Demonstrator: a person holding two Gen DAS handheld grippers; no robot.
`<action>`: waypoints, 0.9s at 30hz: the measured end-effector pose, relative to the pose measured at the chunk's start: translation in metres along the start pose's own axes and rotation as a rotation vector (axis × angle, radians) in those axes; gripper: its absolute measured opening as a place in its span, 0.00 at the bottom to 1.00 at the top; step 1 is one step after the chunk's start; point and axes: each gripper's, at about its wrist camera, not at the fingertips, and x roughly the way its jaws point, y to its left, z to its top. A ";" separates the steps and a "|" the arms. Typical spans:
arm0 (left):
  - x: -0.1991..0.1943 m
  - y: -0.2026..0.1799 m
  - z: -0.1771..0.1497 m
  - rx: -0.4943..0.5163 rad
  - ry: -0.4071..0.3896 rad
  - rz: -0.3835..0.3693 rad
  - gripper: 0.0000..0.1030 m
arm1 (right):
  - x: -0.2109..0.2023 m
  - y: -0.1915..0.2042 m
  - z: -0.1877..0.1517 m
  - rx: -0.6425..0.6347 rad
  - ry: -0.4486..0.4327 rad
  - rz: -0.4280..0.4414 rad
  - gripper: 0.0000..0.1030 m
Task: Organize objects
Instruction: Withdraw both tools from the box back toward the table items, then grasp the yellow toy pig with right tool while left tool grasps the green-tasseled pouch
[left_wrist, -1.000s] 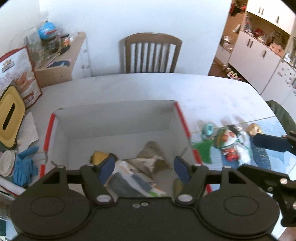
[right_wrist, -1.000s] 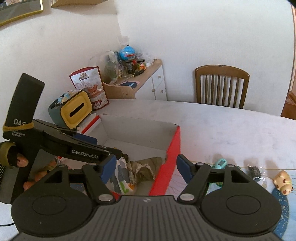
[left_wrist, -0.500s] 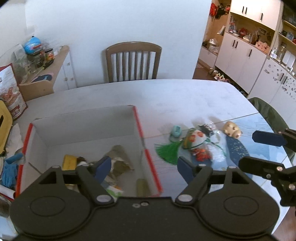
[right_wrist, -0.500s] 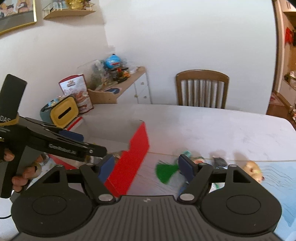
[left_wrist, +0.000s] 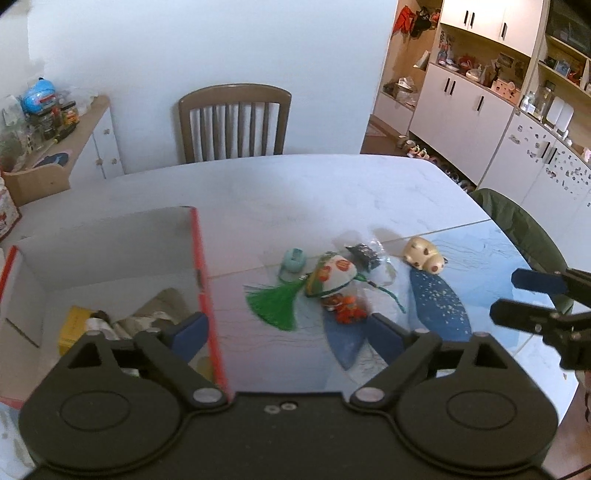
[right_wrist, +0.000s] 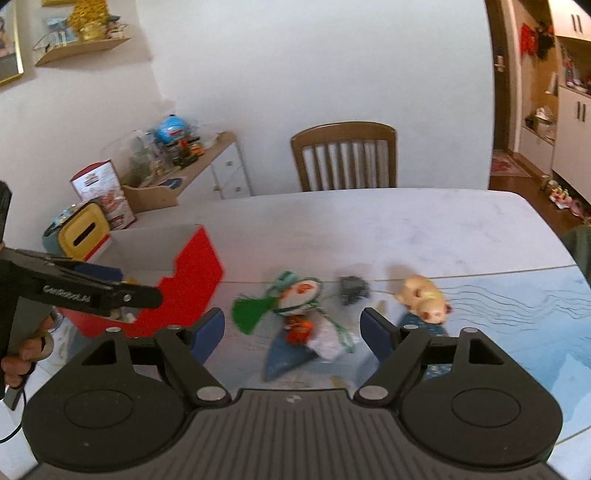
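Observation:
A cardboard box, red outside and white inside, sits at the left and holds a yellow item and crumpled paper. To its right on the table lie a round ornament with a green tassel, a teal piece, a black packet and a cream pig figurine. My left gripper is open and straddles the box's right wall. My right gripper hangs open just in front of the ornament, with the pig to its right.
A wooden chair stands at the table's far edge. A cluttered sideboard and a yellow-lidded container are at the left. White cabinets and a green chair back are at the right. A hand holds the left gripper.
Both grippers have swung right, away from over the box and toward the loose items on the table. Both stayed open and empty.

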 end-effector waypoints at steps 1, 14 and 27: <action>0.003 -0.003 0.000 0.001 0.002 0.000 0.92 | 0.000 -0.007 -0.001 0.008 0.000 -0.008 0.80; 0.044 -0.039 0.008 -0.008 -0.021 0.021 0.99 | 0.019 -0.078 -0.004 0.043 0.026 -0.077 0.80; 0.109 -0.055 0.035 -0.007 0.002 0.034 0.99 | 0.073 -0.123 0.004 0.006 0.081 -0.085 0.80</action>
